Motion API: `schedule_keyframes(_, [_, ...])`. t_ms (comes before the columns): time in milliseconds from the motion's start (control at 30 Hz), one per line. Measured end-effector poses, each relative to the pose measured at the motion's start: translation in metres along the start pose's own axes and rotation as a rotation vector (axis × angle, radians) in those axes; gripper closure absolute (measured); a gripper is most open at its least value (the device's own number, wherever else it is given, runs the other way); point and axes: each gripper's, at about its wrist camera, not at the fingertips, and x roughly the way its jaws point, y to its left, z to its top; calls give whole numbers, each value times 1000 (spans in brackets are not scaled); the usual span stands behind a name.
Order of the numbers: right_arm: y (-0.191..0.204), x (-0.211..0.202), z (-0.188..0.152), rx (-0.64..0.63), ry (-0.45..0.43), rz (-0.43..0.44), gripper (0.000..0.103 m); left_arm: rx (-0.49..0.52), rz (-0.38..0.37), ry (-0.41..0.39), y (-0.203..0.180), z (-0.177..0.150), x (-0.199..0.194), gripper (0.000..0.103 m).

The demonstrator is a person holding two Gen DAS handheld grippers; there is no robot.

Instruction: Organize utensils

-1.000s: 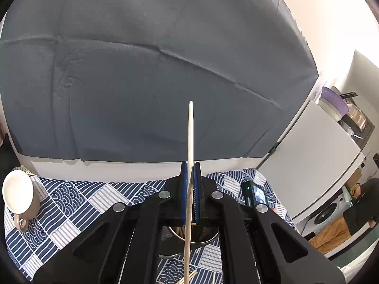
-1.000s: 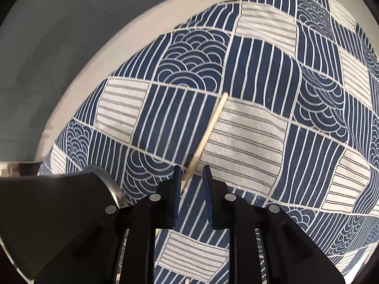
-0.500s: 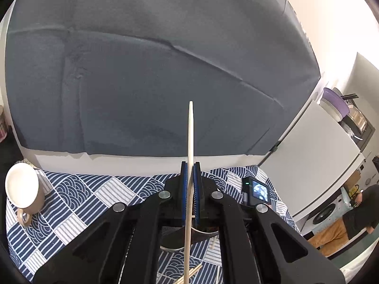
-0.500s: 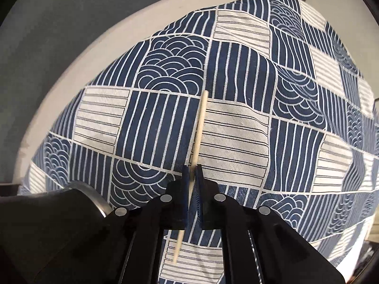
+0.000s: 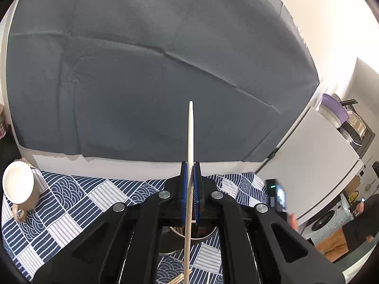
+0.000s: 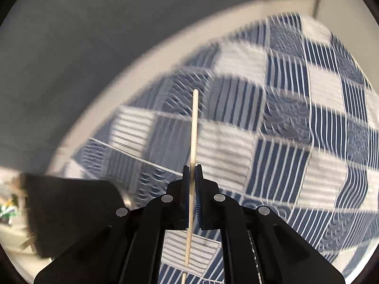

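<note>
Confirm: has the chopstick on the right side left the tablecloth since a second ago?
Yes. The chopstick, clamped in the right gripper, has come up off the tablecloth.

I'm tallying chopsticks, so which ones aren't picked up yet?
The loose chopsticks lying on the cloth below the left gripper; the other two are each clamped upright, one per gripper.

pale chopstick and chopstick, each clamped.

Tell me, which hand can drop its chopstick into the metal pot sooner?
Probably left. The left fingers grip the left chopstick with the metal pot just beneath; the right chopstick hangs over tablecloth.
</note>
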Motion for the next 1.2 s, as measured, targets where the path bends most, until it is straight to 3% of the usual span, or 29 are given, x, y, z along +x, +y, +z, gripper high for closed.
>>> schedule_keyframes(167, [20,-61,16,-116,-139,191,99,-68,-58,-25,-3,-2,7,98])
schedule_keyframes(333, [70,-109,26,-258,-262,390,99,-73,-75,-124,-9,-1,3,98])
schedule_keyframes(533, [110,-135,29,-384,-306,571,99,-106,-88,-193,-4,-2,14,98])
schedule_keyframes(833, [136,-113,14,-503,-364,677,98,-90,-41,-239,2,-10,34,98])
schedule_keyframes(1033, [143,-83,4,-567,-350,696,98,-72,8,-271,6,-21,40,98])
schedule_keyframes(1200, [141,-68,-8,-619,-356,681,98,-102,-21,-306,14,-31,45,98])
